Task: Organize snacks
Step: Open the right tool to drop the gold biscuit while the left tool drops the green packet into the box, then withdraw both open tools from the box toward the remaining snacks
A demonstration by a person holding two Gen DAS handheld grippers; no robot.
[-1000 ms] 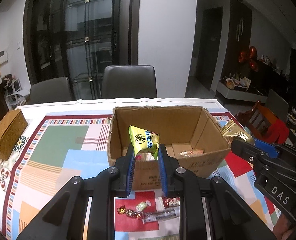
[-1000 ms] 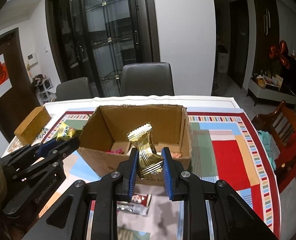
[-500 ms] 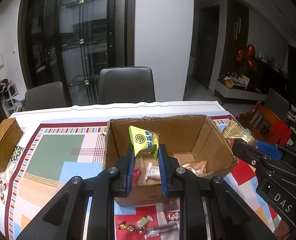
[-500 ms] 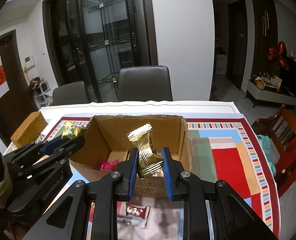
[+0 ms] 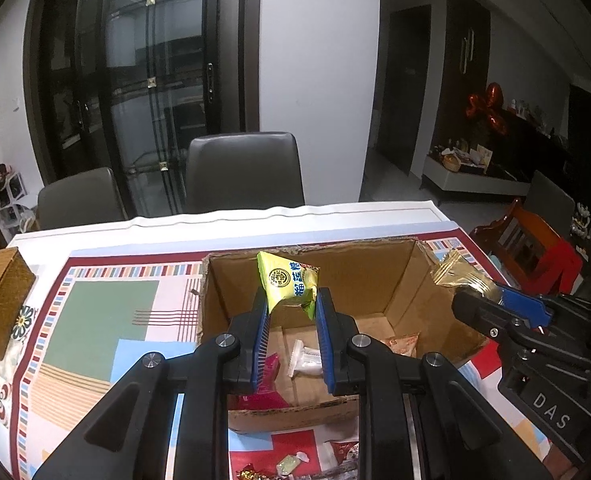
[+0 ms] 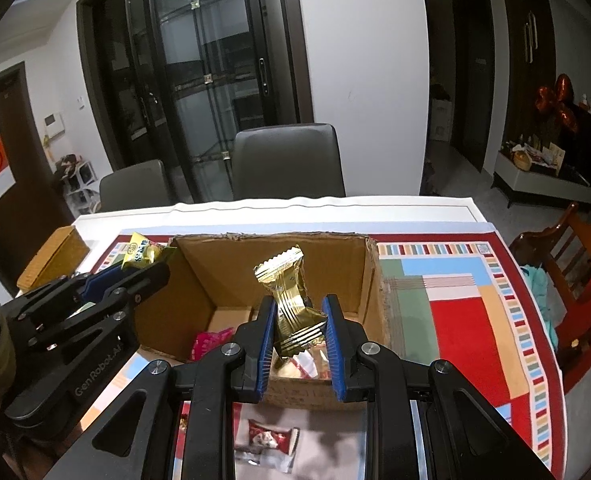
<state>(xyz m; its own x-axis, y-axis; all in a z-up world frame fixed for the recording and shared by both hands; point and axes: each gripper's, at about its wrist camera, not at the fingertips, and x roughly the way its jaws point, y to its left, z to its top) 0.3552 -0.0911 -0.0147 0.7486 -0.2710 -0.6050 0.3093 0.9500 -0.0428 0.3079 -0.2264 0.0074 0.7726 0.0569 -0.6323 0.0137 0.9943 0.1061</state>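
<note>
Two crinkled packets, green-yellow packet (image 5: 289, 284) and gold packet (image 6: 291, 300), over the cardboard box (image 5: 375, 280).

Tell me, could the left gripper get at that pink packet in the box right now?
Probably not: the left gripper is shut on the yellow-green packet. The cardboard box is open above the pink packet.
</note>
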